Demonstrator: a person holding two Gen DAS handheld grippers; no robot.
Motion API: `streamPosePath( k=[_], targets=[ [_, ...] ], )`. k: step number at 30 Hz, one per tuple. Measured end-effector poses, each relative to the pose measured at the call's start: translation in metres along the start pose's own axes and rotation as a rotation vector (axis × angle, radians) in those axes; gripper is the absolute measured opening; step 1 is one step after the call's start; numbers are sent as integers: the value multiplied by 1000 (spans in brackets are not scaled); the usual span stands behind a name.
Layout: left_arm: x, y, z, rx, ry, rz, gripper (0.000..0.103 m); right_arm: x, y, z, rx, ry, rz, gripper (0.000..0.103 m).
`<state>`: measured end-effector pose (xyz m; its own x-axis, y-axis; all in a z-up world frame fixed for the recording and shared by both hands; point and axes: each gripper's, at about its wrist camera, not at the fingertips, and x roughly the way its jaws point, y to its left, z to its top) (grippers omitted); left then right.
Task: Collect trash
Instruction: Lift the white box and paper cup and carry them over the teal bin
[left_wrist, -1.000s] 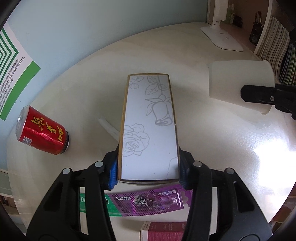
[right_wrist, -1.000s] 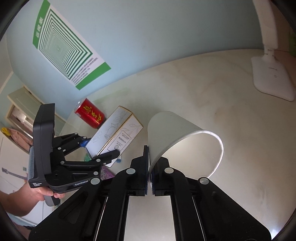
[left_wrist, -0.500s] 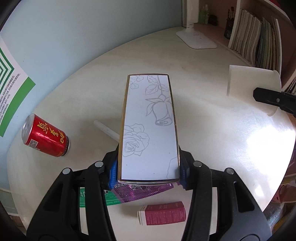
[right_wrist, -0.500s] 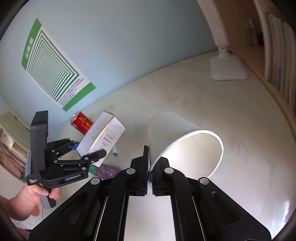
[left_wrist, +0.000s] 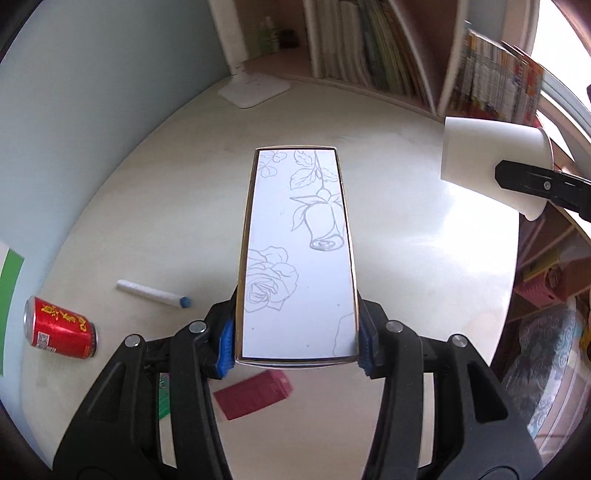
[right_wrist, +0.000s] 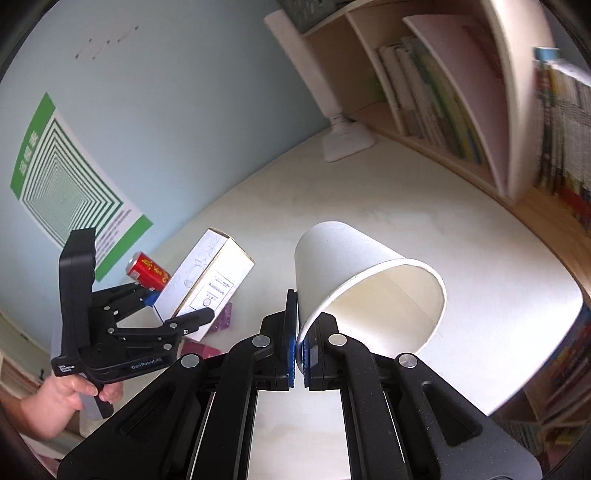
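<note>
Clamping a long white carton (left_wrist: 297, 254) printed with outline roses, the left gripper (left_wrist: 296, 345) has its blue pads (left_wrist: 226, 345) pressed against the two long sides near the carton's near end, and the carton juts forward above the table (left_wrist: 184, 192), clear of its surface. In the right wrist view the same carton (right_wrist: 207, 277) shows a printed label on its side face, with the person's hand (right_wrist: 70, 395) wrapped round the gripper's handle below it. The right gripper (right_wrist: 298, 349) is pinched tight on the rim of a white paper cup (right_wrist: 354, 280), one pad outside the wall and one inside; the cup lies tilted, its open mouth turned toward the camera, and it too is carried above the table.

On the tabletop behind the carton, a red drink can (left_wrist: 59, 326) lies on its side near the left edge. A white marker with a blue tip (left_wrist: 153, 293) rests between the can and the carton. Closer in, under the carton's near end, lies a dark red packet (left_wrist: 255, 393), and a green item (left_wrist: 163, 397) peeks out beside the left finger, too hidden to identify. A purple wrapper (right_wrist: 224, 317) shows just past the carton in the right wrist view. At the far side of the table stands a white lamp base (left_wrist: 255, 90), with shelves of books (left_wrist: 373, 55) behind it and a green-and-white poster (right_wrist: 66, 184) on the blue wall.
</note>
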<state>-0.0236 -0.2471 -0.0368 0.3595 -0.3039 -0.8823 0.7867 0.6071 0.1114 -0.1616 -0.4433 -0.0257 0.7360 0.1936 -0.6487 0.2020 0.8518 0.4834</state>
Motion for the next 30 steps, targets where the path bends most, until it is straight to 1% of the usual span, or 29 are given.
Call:
streamPosePath(
  k=[3,6,9,12,16,19,23,25,28,30],
  targets=[
    [1,-37,-7,100,3,-44,47,-38,-12,-30,86,-61,-62,4],
    [-3,-75,-14,183,10,-109,47,-69,-23,-57,147,-87,-108,4],
    [-6,-114,-22,280,10,-159,47,-103,-39,-87,218,-118,-175,4],
    [-8,-148,-32,347,23,-209,47,-128,-55,-116,299,-143,-218,4],
    [-14,-196,-47,425,34,-251,47,-154,-71,-154,371,-150,-266,4],
    [-16,-229,-60,468,47,-265,47,-169,-86,-185,424,-148,-281,3],
    [-10,-272,-81,499,100,-300,47,-189,-106,-228,499,-139,-289,3],
    [-3,-296,-96,528,122,-305,47,-195,-119,-253,539,-122,-292,4],
    [12,-328,-119,556,184,-330,47,-197,-142,-294,635,-98,-278,4],
    [23,-348,-135,583,211,-333,47,-196,-153,-316,676,-82,-276,4]
  ],
)
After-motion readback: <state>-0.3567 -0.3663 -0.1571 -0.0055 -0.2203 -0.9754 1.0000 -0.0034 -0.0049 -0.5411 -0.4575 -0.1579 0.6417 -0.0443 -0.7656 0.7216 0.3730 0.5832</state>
